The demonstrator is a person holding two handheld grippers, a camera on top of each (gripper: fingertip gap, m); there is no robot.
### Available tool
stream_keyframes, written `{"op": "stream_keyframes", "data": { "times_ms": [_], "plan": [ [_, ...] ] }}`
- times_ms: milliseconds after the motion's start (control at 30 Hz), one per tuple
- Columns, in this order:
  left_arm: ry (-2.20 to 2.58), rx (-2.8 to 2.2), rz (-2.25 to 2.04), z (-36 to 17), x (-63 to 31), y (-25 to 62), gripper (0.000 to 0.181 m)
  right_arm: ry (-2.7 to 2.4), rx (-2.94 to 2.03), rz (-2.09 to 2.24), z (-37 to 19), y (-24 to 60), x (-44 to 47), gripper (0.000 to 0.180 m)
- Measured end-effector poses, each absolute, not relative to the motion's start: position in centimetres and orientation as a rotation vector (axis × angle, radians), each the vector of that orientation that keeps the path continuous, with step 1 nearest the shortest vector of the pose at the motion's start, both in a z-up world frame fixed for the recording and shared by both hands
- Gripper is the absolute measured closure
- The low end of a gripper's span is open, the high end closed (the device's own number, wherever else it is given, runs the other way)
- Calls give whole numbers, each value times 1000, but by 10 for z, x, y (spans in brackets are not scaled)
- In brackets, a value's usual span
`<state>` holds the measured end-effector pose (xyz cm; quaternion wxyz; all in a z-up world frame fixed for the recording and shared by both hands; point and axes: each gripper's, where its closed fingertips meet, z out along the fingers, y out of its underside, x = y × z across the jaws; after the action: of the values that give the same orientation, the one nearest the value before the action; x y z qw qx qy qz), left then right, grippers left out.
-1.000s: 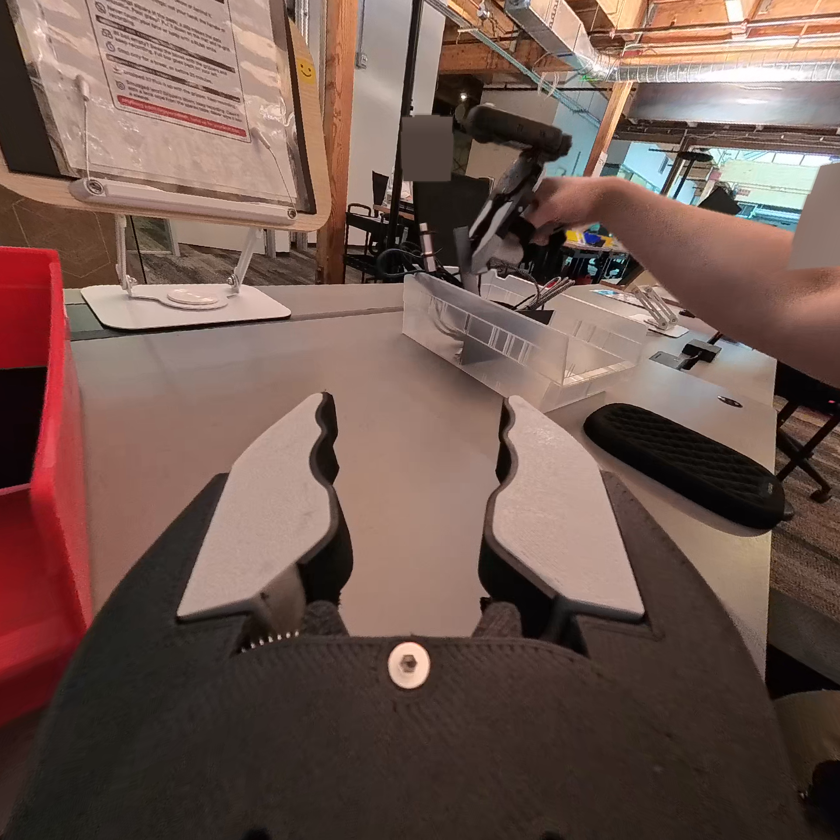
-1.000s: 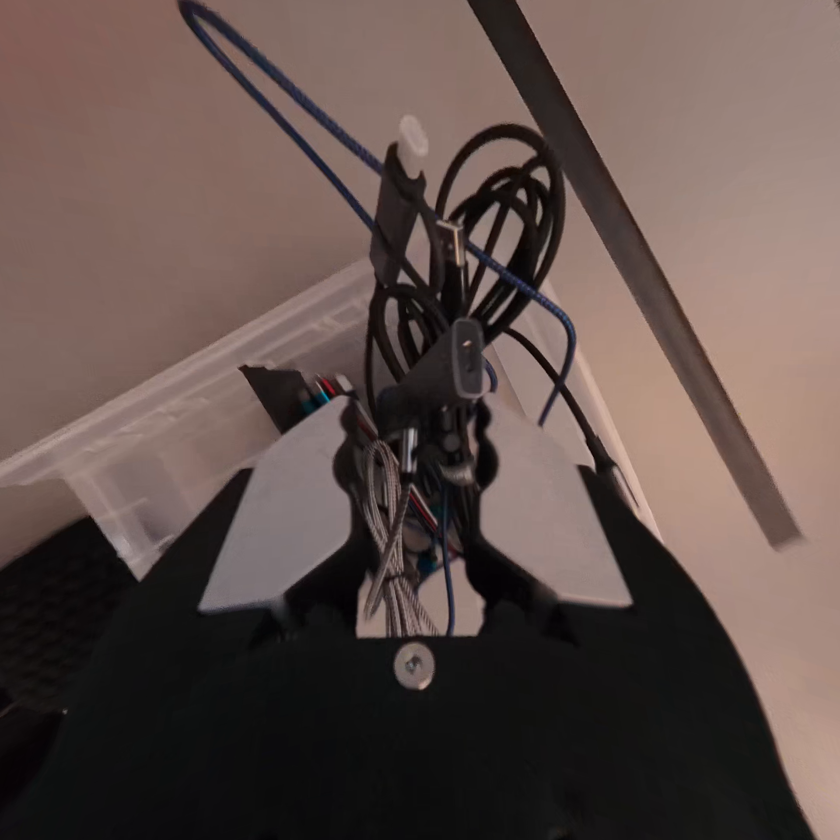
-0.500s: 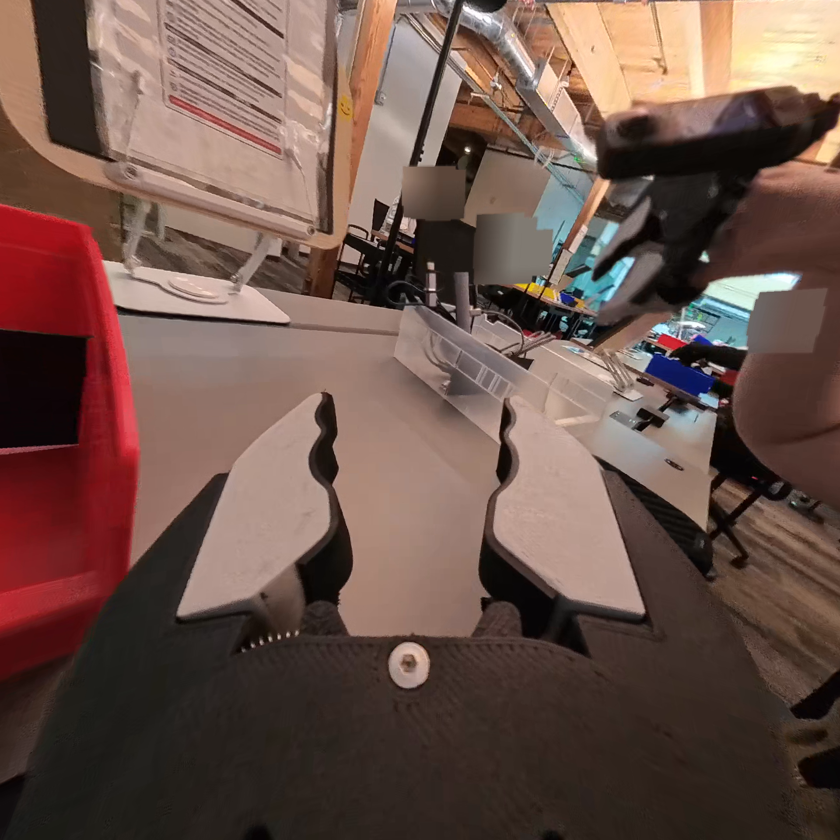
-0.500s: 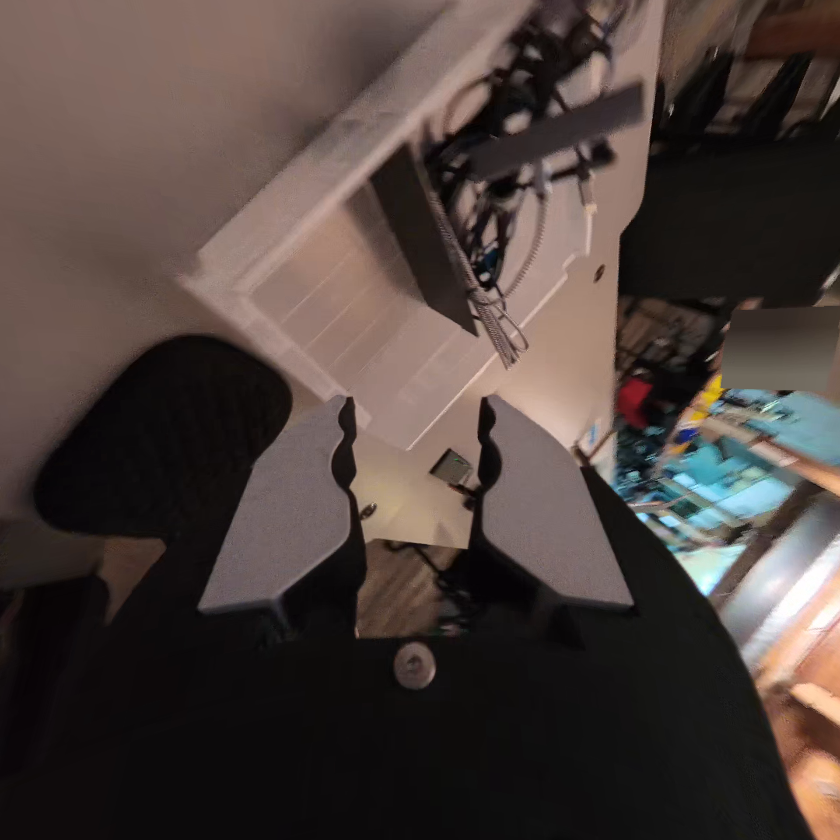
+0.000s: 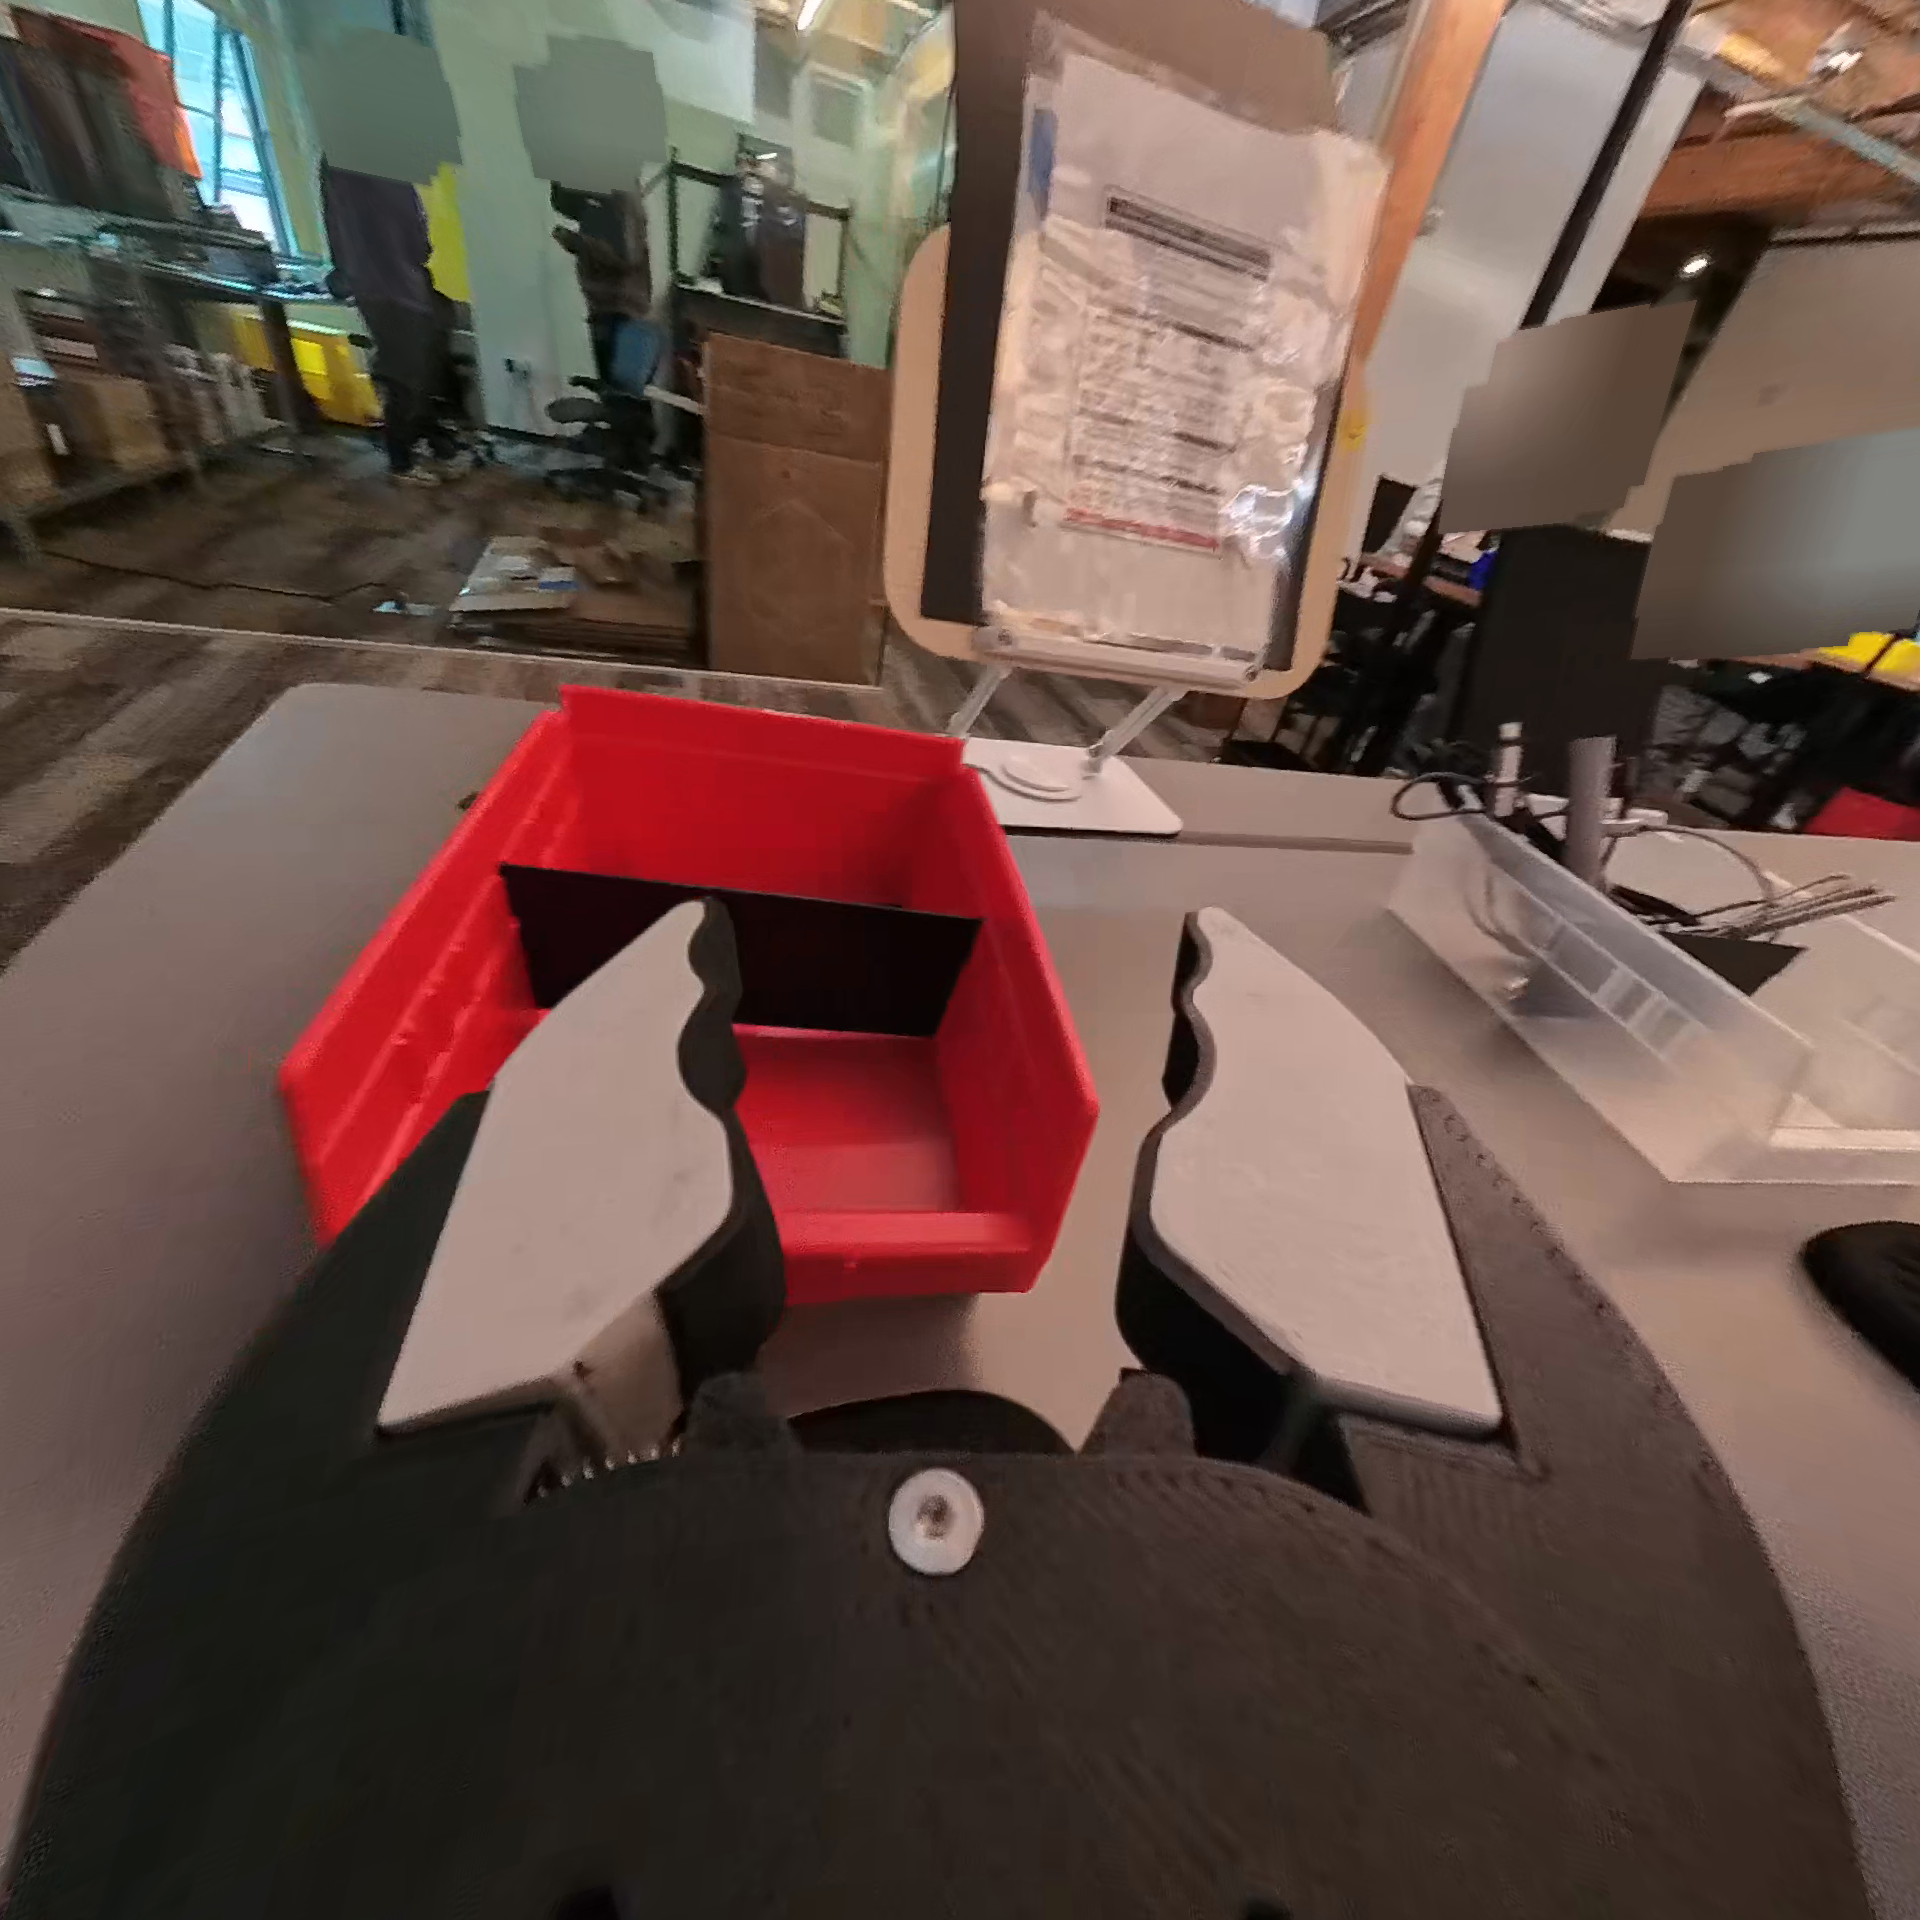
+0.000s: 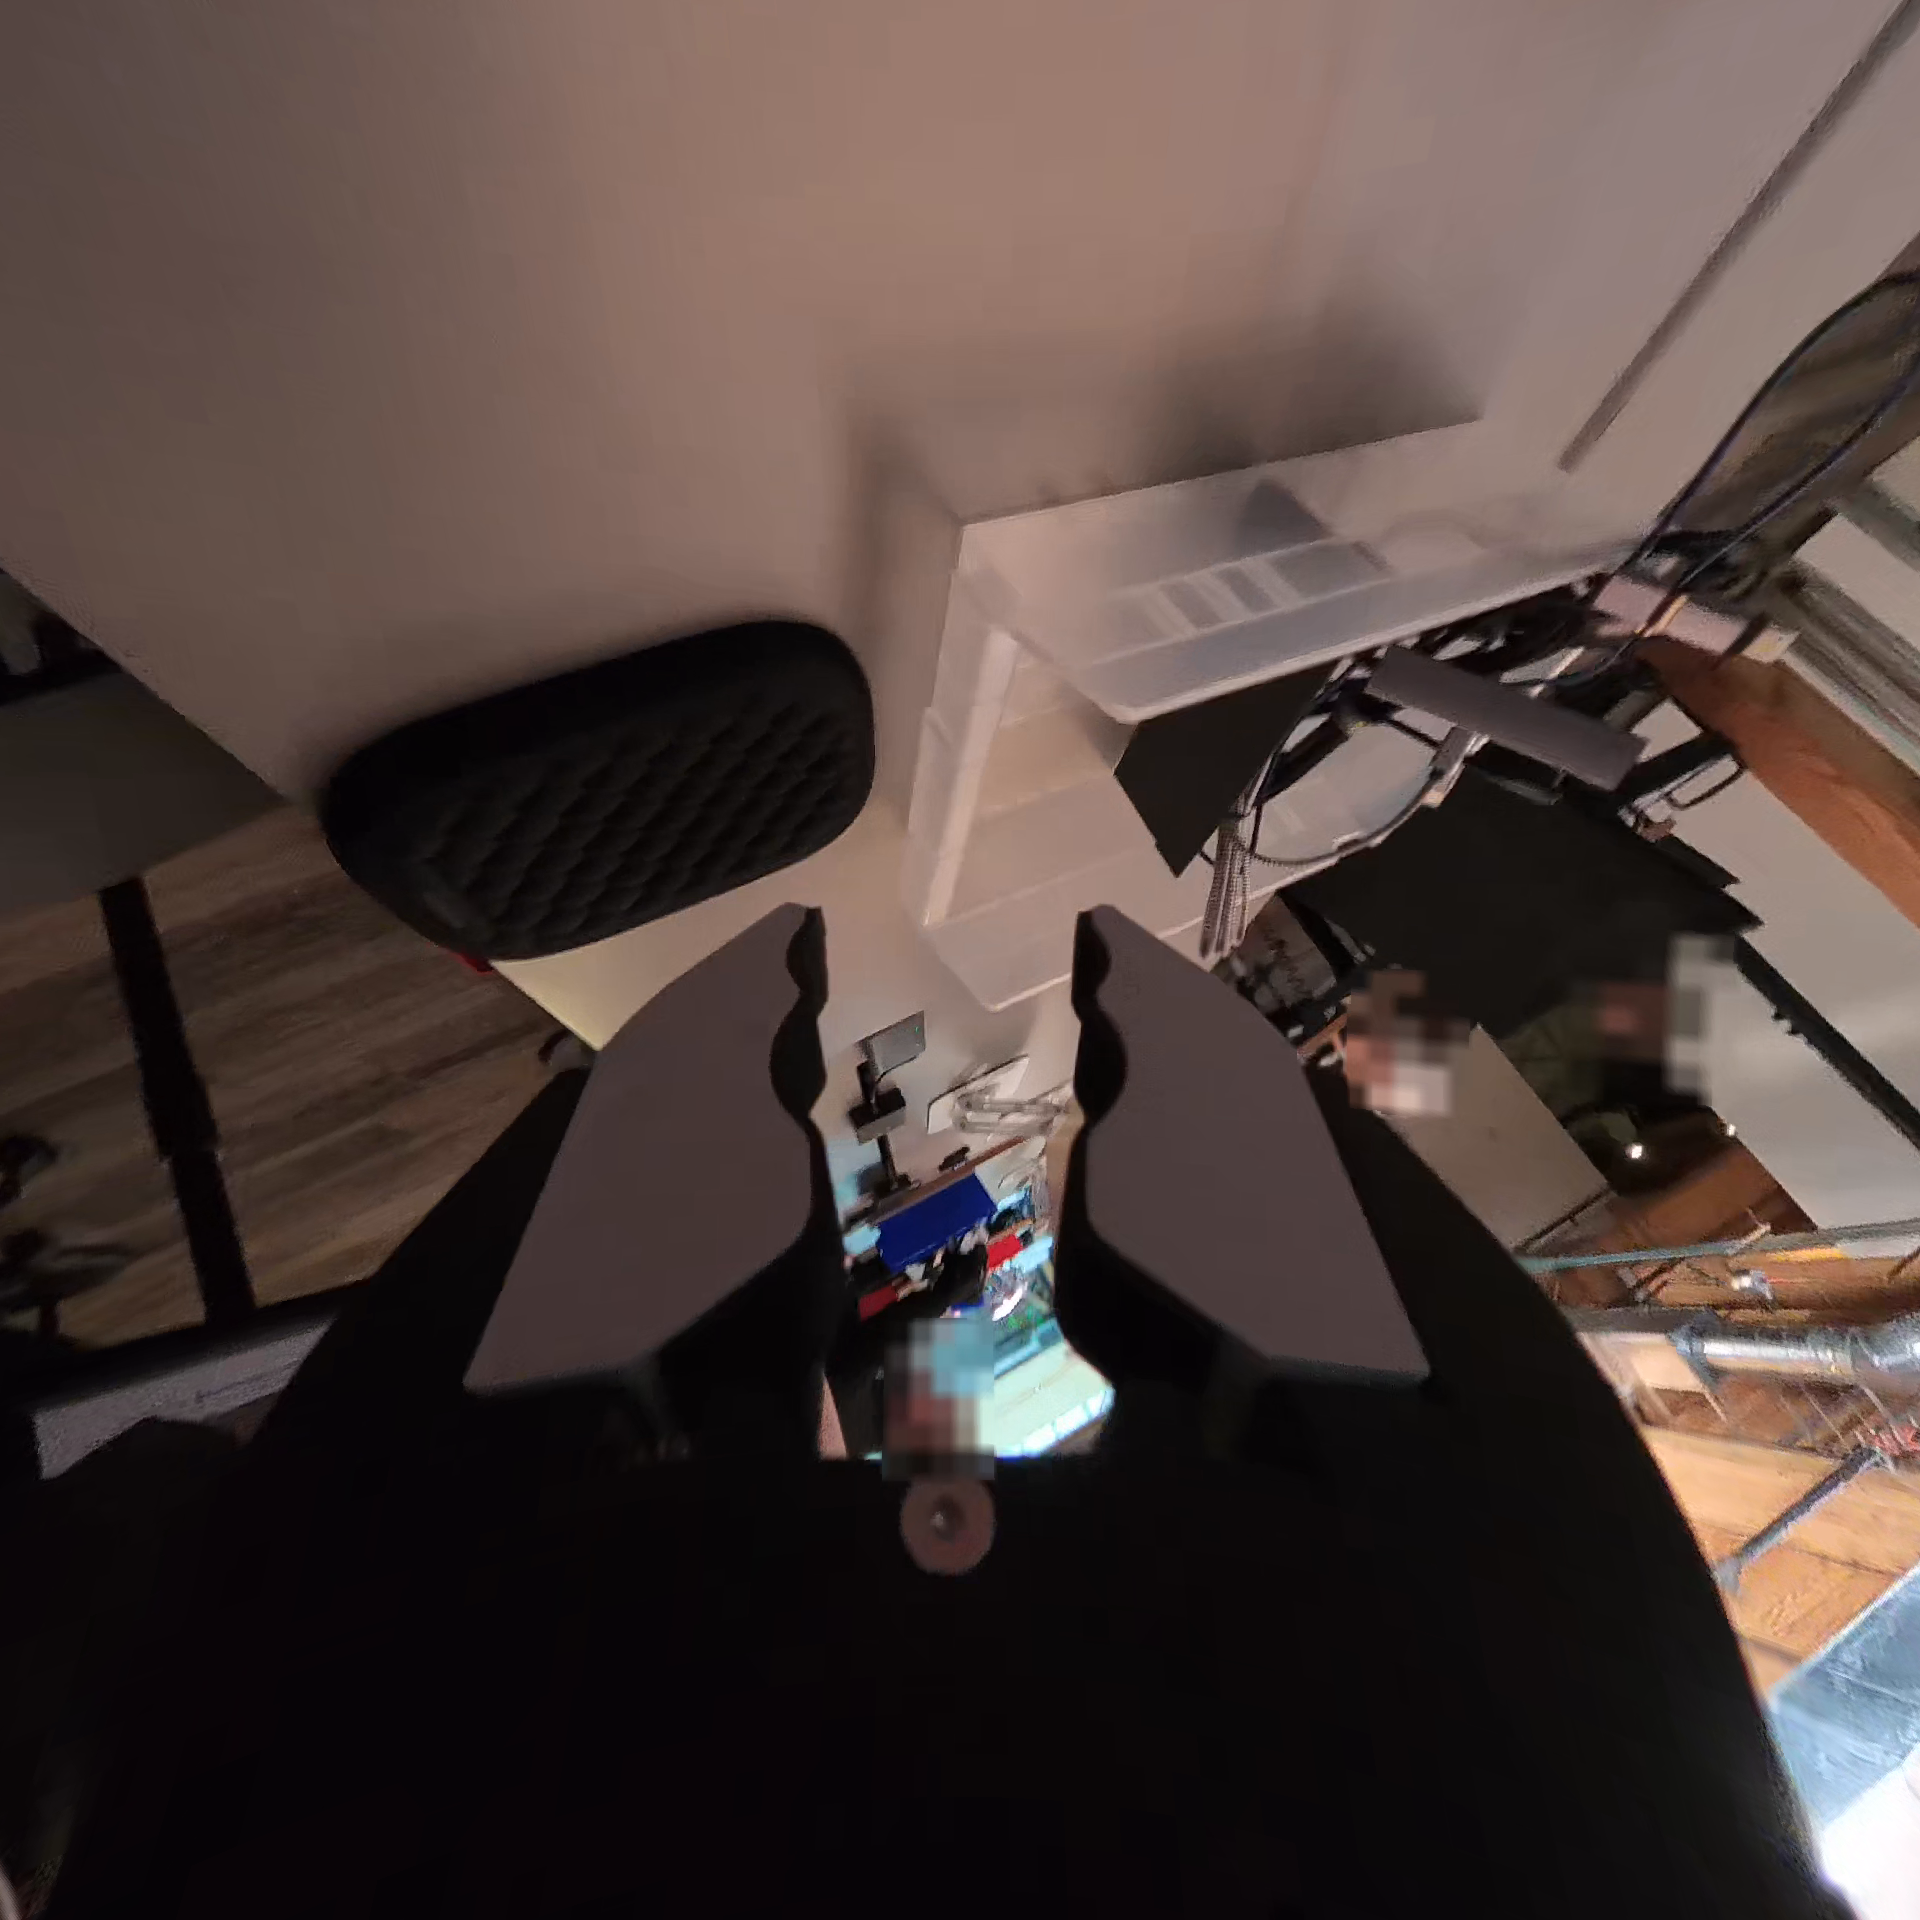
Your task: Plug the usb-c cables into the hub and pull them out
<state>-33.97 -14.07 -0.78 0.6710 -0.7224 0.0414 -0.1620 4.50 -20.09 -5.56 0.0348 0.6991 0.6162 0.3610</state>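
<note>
A clear plastic bin (image 5: 1621,997) stands on the grey table at the right. It holds a tangle of USB cables (image 5: 1766,899) and a grey hub (image 5: 1584,821) that stands upright. My left gripper (image 5: 956,925) is open and empty above the table, left of that bin. The right wrist view is rolled upside down. In it the clear bin (image 6: 1039,727), the grey hub (image 6: 1496,717) and the cables (image 6: 1231,873) are well away from my right gripper (image 6: 945,935), which is open and empty in the air.
A red bin (image 5: 665,790) with a black divider sits just ahead of my left gripper. A document stand (image 5: 1122,416) is behind it. A black padded rest (image 6: 603,790) lies near the table edge beside the clear bin. People stand in the background. Tip to tip, the grippers are about 40 centimetres apart.
My right gripper has left the cable tangle in the clear bin, pulled away empty and rolled over. My left gripper has swung left and now faces the red bin.
</note>
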Motion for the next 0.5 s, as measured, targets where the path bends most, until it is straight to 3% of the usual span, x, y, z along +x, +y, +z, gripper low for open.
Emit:
{"op": "stream_keyframes", "data": {
  "times_ms": [200,500],
  "plan": [
    [63,-1695,-278,-15,-372,-121,95,1779,2144,1122,-52,-209,50,132],
    [-32,-1746,-258,-24,-425,-87,87,1911,2244,1061,-34,-219,-31,138]
  ]
}}
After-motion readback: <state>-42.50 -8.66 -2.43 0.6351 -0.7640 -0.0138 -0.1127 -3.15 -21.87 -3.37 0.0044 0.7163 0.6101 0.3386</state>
